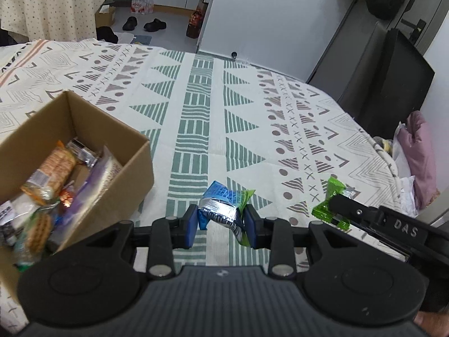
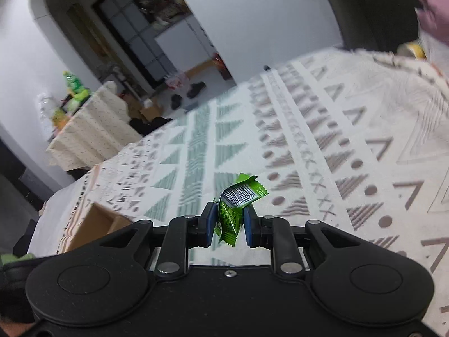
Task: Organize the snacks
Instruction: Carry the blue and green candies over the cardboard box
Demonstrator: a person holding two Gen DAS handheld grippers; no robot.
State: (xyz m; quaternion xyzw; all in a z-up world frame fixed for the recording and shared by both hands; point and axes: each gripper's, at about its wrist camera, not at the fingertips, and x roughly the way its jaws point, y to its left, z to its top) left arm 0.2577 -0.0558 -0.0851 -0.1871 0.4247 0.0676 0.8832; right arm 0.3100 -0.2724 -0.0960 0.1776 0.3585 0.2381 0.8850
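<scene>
My left gripper (image 1: pixel 221 221) is shut on a blue, green and silver snack packet (image 1: pixel 224 206), held above the patterned tablecloth just right of the cardboard box (image 1: pixel 123 179). The box holds several snack packets (image 1: pixel 53 174). My right gripper (image 2: pixel 228 221) is shut on a green snack packet (image 2: pixel 233 210) with a barcode, lifted above the cloth. In the left wrist view the right gripper (image 1: pixel 341 206) shows at the right with the green packet (image 1: pixel 327 199) in it. The box corner also shows in the right wrist view (image 2: pixel 95 224), to the lower left.
The table is covered by a white cloth with green and grey triangle patterns (image 1: pixel 252 118). A pink cloth bundle (image 1: pixel 421 157) lies at the table's right edge. A dark cabinet (image 1: pixel 384 84) stands beyond it. A second covered table (image 2: pixel 92 129) stands further back.
</scene>
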